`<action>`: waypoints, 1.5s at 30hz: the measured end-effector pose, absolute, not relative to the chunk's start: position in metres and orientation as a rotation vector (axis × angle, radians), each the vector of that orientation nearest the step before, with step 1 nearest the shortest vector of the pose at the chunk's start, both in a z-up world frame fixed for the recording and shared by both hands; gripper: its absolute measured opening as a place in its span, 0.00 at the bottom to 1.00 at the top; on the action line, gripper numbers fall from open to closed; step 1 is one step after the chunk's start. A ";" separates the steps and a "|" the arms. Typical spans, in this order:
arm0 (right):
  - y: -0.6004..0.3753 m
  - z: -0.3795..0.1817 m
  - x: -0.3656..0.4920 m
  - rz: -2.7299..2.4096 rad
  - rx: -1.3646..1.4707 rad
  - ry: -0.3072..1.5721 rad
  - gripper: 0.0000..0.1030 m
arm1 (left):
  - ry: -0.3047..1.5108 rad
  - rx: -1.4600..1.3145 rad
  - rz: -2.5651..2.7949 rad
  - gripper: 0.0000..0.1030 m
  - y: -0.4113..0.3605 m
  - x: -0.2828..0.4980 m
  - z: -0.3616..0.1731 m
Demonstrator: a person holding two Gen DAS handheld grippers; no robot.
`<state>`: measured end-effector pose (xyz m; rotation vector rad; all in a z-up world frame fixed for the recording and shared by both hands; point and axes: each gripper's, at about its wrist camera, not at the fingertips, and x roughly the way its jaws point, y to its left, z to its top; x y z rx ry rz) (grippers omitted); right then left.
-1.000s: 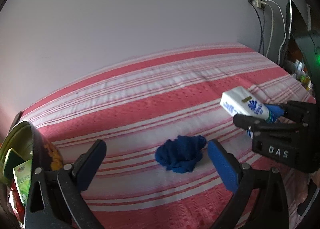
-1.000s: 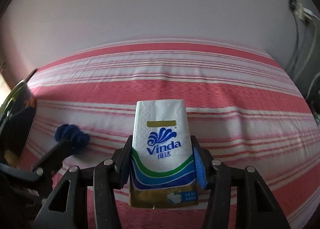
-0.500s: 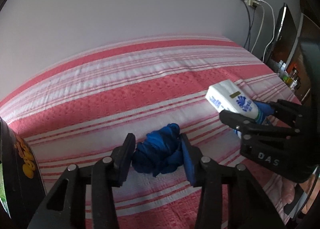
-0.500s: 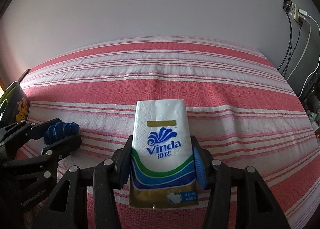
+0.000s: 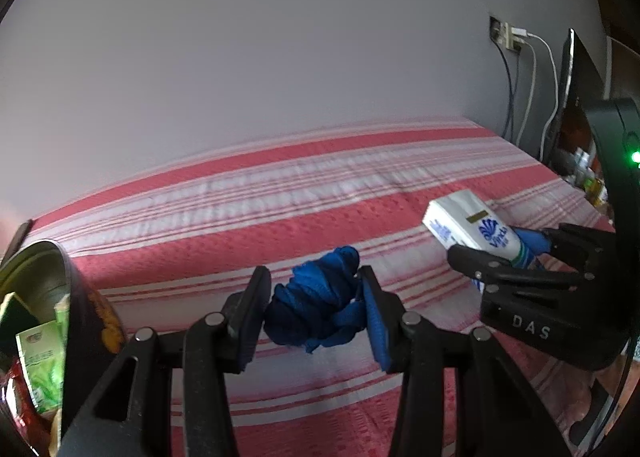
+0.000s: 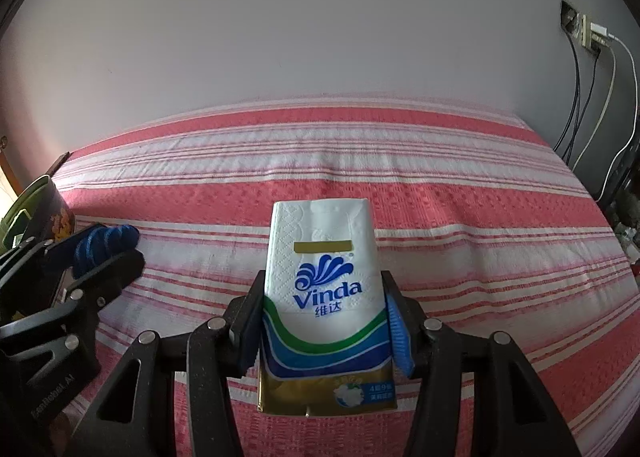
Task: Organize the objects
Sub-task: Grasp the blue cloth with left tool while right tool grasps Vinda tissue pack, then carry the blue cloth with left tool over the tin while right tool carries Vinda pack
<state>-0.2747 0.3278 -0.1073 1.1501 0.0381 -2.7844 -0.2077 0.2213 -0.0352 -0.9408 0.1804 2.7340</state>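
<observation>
Both items are picked up but not yet stowed — the left hand-held gripper (image 5: 316, 307) clamps the blue cloth (image 5: 320, 297) above the bed (image 5: 240, 217); the right hand-held gripper (image 6: 324, 321) grips the tissue pack (image 6: 324, 289), right of the cloth. The bucket (image 5: 76, 297) to the cloth's left likely awaits both.

A: How many of each item appear?
B: Two grippers: left gripper (image 5: 314, 297), right gripper (image 6: 320, 321). One blue cloth bundle (image 5: 316, 309). One tissue pack (image 6: 322, 293).
A: And the remainder?
B: One bed (image 6: 460, 201); one open container (image 5: 76, 297) holding several packets, their number unclear; one wall socket (image 6: 580, 27) with several cables.
</observation>
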 end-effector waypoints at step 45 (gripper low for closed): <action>0.318 -0.079 -0.228 -3.017 0.735 0.033 0.53 | 0.103 -0.681 2.936 0.43 0.179 -0.167 -0.018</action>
